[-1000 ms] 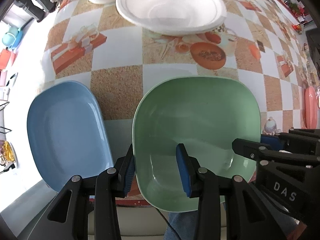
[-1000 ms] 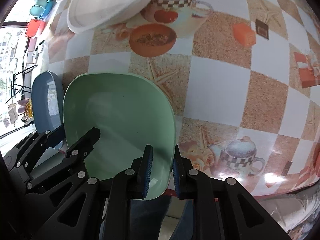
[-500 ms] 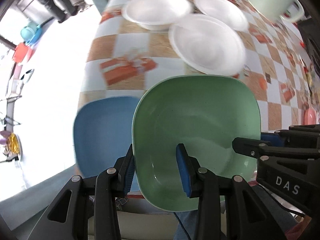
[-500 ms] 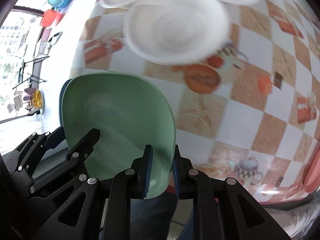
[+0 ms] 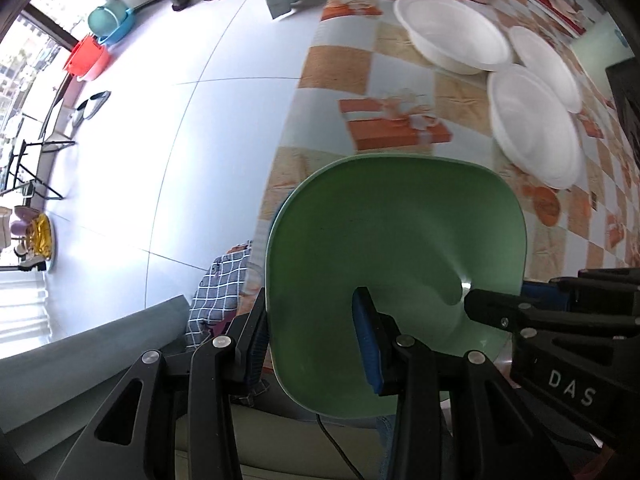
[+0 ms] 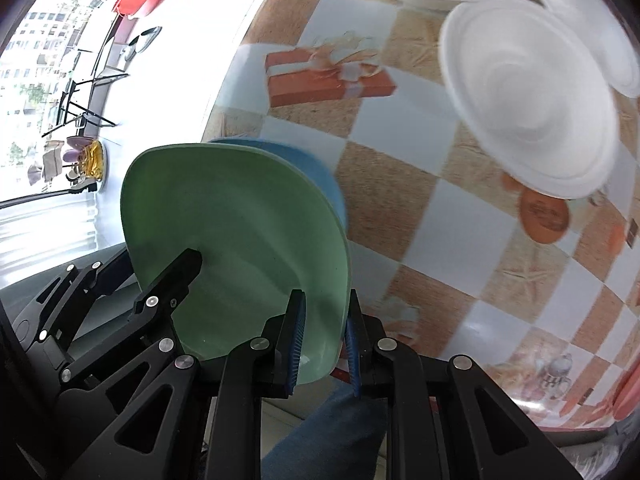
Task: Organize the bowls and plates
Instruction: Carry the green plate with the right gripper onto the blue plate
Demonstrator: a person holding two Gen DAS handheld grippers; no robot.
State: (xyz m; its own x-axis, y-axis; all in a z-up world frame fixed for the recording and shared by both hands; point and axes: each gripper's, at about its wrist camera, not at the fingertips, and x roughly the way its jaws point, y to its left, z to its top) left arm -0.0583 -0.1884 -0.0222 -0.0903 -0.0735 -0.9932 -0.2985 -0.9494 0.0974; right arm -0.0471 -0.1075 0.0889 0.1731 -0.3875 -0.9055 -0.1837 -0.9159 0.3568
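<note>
Green square plastic plate (image 6: 236, 240) is held above the table (image 6: 400, 184) edge, left tongs (image 5: 310, 336) and right tongs (image 6: 322, 338) both pinching its near rim, and blue oval plastic plate (image 6: 316, 176) lies directly under it, toward upper centre of the right view.

My left gripper (image 5: 312, 336) is matte black plastic: two angular fingers with triangular cut-outs, a silver screw head (image 5: 221, 342) at each joint, and ribbed blue pads (image 5: 370, 344) on the inner faces. My right gripper (image 6: 322, 344) is the same build, black with silver screws and blue pads. In the left view its housing carries white letters, "DAS" (image 5: 572, 386). A thin black cable (image 5: 340, 448) trails below. I see blue jeans (image 6: 320, 440) and a checked grey-white cloth (image 5: 220, 284).
</note>
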